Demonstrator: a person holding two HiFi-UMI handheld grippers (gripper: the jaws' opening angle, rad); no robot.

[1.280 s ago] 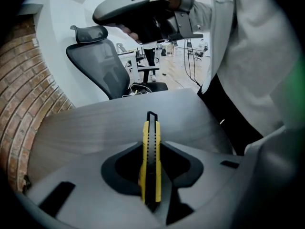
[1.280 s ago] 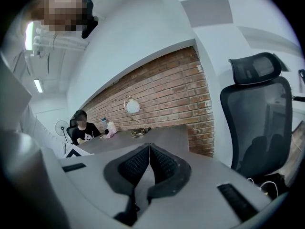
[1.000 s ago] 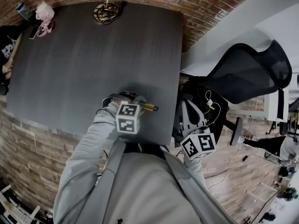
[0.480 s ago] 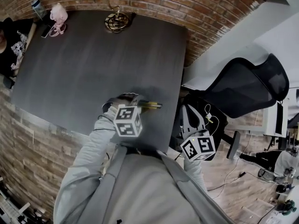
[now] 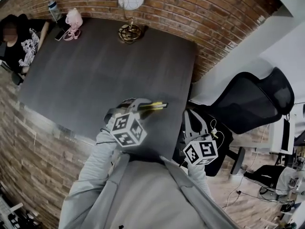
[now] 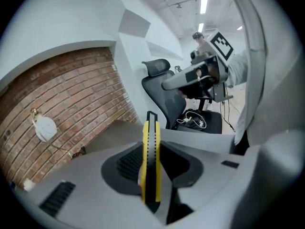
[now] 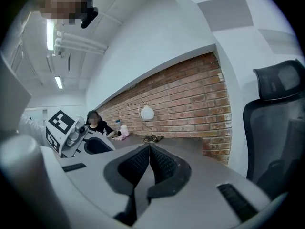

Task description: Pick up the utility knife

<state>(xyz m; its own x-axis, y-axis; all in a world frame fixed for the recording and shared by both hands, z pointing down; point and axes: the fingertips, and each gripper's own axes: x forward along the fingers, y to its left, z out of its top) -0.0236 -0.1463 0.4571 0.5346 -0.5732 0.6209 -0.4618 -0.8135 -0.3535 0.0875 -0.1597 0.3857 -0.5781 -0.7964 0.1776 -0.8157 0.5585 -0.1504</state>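
**Grip secured: utility knife (image 6: 151, 137) lies lengthwise in left gripper (image 6: 152, 175)**

Both pads of the left gripper press on the flat sides of the yellow-and-black utility knife, so the jaws stand part-way apart, stopped by the knife's thickness. Its long axis runs along the jaws, and the front end pokes out past the fingertips. In the head view that end points right, toward the near right corner of the table (image 5: 95, 70), and the knife seems to hang above the dark top, not on it. The right gripper (image 7: 148, 163) has its jaws closed together on nothing and hangs well apart, off the table's right edge by the office chair (image 5: 248, 94). The pickup looks done. Any carry belongs to the left hand, and should keep the protruding end away from the other gripper.
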